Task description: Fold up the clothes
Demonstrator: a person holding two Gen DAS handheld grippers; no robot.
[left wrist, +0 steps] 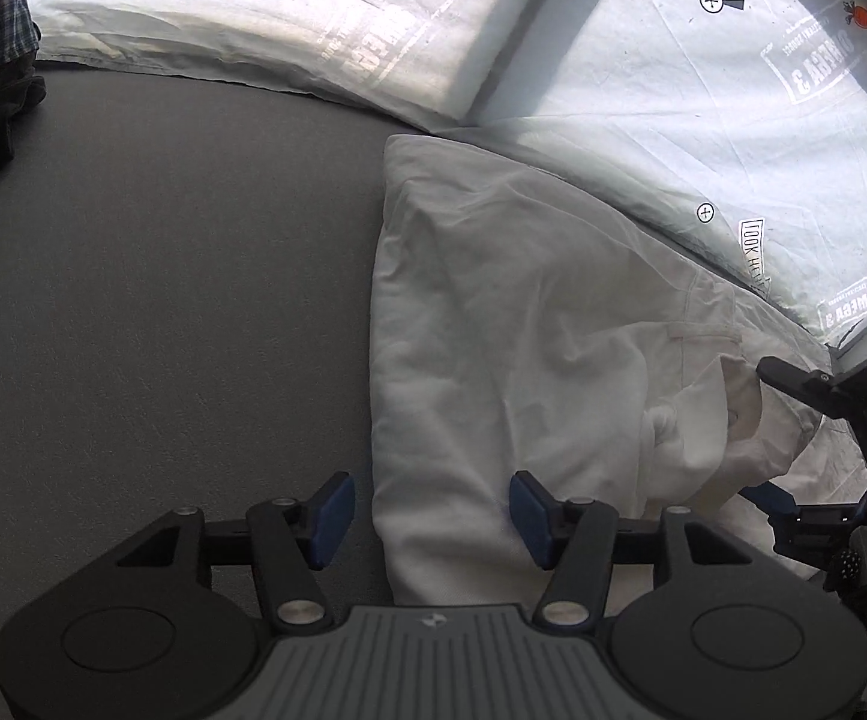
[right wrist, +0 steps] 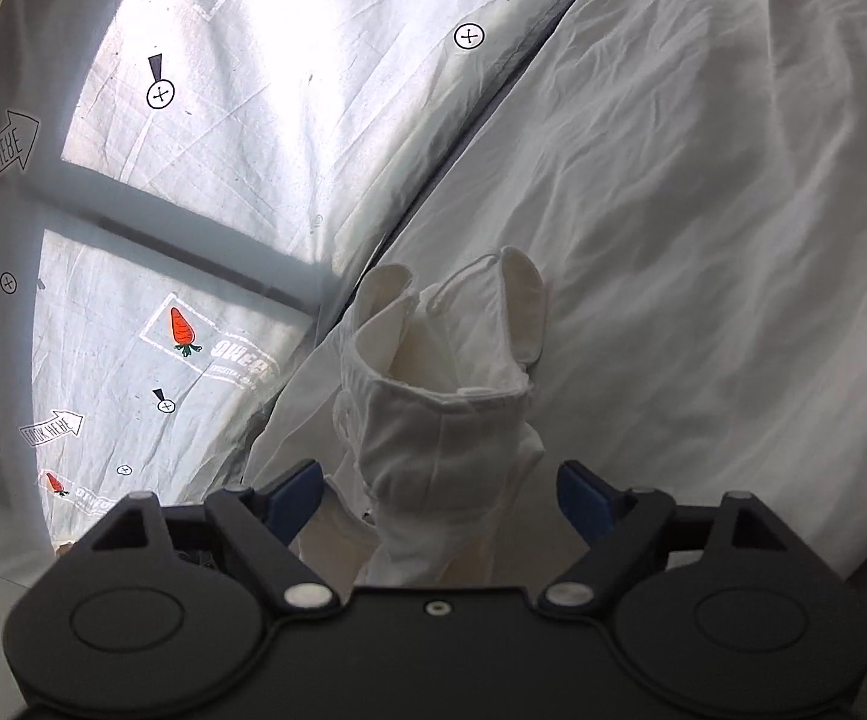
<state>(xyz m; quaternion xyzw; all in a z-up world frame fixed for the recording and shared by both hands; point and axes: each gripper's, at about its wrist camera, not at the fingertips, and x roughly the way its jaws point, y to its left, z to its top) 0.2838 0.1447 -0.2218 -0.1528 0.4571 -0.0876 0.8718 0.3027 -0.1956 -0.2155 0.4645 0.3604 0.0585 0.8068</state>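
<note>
Both grippers tilt downward | left gripper agape | white garment

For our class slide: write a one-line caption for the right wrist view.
Open right gripper straddles the bunched waistband of white trousers.

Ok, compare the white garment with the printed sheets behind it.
The white garment is plain and bunched at one end; the printed sheets carry carrots and lettering and are spread out. The garment lies on the grey surface; the sheets sit beyond it. Both are pale, creased fabric.
</note>
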